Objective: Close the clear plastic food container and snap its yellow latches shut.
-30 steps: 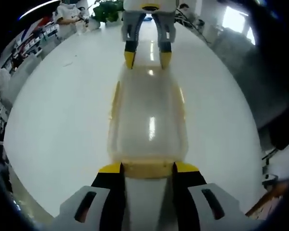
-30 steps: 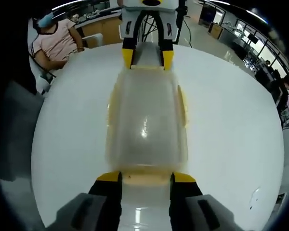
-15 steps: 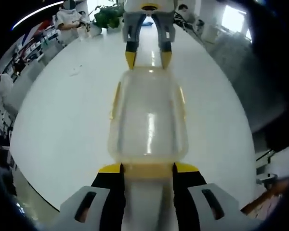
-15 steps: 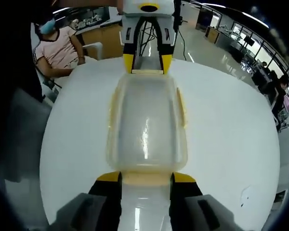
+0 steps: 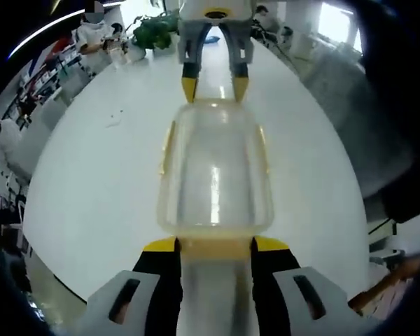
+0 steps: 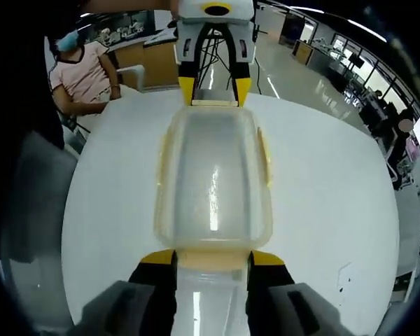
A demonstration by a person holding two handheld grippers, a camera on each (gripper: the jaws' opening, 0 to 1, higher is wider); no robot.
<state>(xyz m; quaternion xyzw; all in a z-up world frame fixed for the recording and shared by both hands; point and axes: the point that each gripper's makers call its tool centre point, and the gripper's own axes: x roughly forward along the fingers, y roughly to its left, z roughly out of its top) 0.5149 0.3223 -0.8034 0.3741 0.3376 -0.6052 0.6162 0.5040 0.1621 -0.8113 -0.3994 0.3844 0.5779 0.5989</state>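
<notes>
- Clear plastic food container [image 5: 215, 168] sits lengthwise on the white surface [image 5: 91, 182], lid already down on it, directly between the two tools.
- Left hand-held gripper [image 5: 215, 245] has its jaws spread wide, flanking the yellow latch [image 5: 215, 246] at the near end; whether they touch it is unclear.
- Right hand-held gripper [image 6: 211, 257] is parted likewise at the opposite end latch [image 6: 211, 260], probably so each end can be pressed against the other.
- Side latches [image 6: 266, 157] look unfastened still, though I can't be sure.
</notes>
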